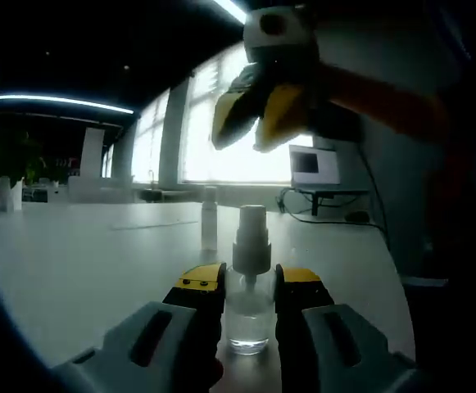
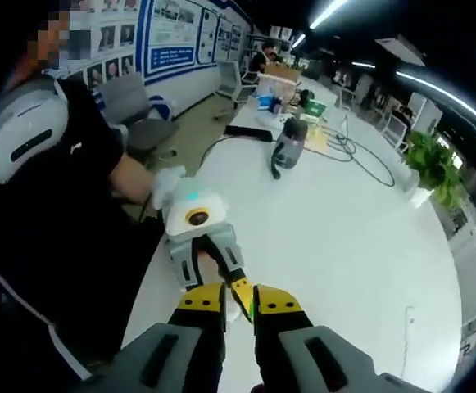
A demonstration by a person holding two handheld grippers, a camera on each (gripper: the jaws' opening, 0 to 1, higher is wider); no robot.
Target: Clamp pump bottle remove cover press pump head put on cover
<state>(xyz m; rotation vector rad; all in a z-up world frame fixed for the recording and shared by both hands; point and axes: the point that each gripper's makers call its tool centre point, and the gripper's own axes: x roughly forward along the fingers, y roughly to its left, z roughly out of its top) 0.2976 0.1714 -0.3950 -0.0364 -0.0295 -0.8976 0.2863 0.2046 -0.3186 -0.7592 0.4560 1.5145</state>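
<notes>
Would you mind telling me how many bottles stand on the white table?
2: the clear pump bottle between the left gripper's jaws, and a slimmer bottle behind it. Distant clutter may hide more.

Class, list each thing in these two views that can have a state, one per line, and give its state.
Pump bottle: upright on the table, clamped between the left jaws, pump head bare.
Cover: off the bottle, standing apart on the table behind it.
Left hand-held gripper: shut on the pump bottle.
Right hand-held gripper: nearly closed above the left one; hold unclear.
</notes>
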